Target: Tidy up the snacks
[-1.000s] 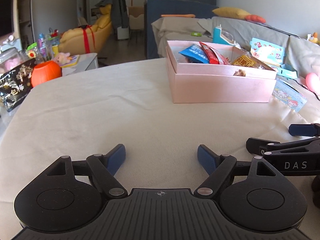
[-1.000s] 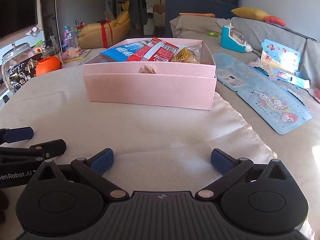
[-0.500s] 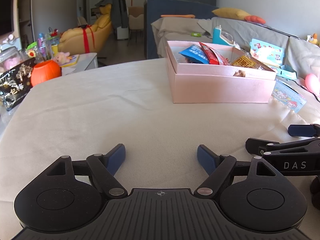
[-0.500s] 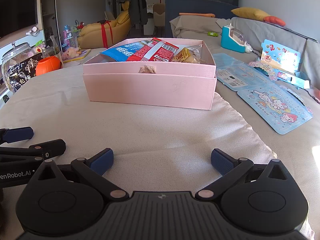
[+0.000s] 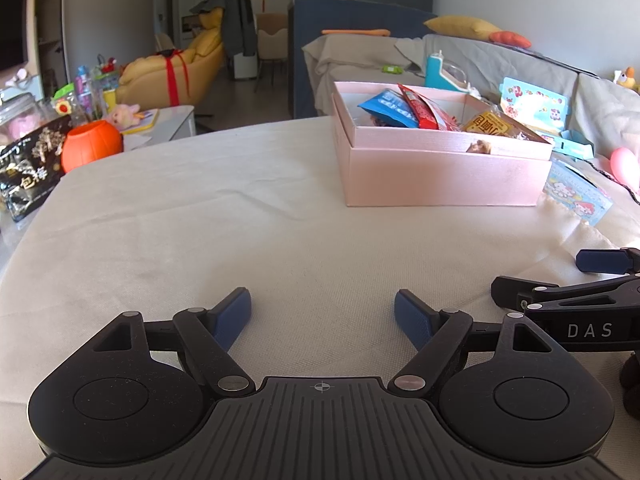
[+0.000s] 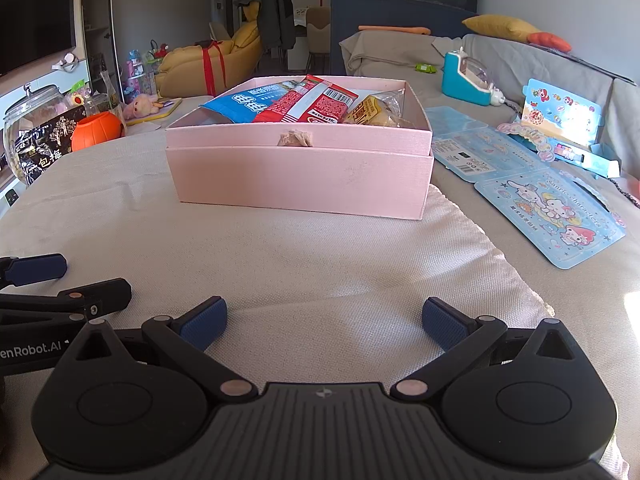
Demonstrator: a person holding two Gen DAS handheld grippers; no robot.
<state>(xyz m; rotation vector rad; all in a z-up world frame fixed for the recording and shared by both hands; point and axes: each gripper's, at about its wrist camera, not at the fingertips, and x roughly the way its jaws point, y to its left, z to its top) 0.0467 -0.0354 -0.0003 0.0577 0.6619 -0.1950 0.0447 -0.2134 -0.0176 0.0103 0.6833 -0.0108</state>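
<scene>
A pink box [image 5: 440, 178] [image 6: 298, 182] sits on the cream cloth ahead of both grippers. Inside it lie a blue snack packet [image 5: 386, 108] [image 6: 250, 104], a red packet [image 5: 424, 110] [image 6: 310, 106] and a yellow packet [image 5: 494, 124] [image 6: 374, 112]. My left gripper [image 5: 322, 314] stands open over bare cloth, well short of the box, nothing between its blue pads. My right gripper [image 6: 324, 320] is open too, low over the cloth with the box straight ahead. Each gripper shows at the edge of the other's view.
At the left table edge are an orange pumpkin pot [image 5: 90, 148], a black snack bag [image 5: 28, 172] and a glass jar [image 6: 30, 120]. Blue cartoon cards [image 6: 552, 216] and a teal toy [image 6: 466, 80] lie right of the box. A sofa stands behind.
</scene>
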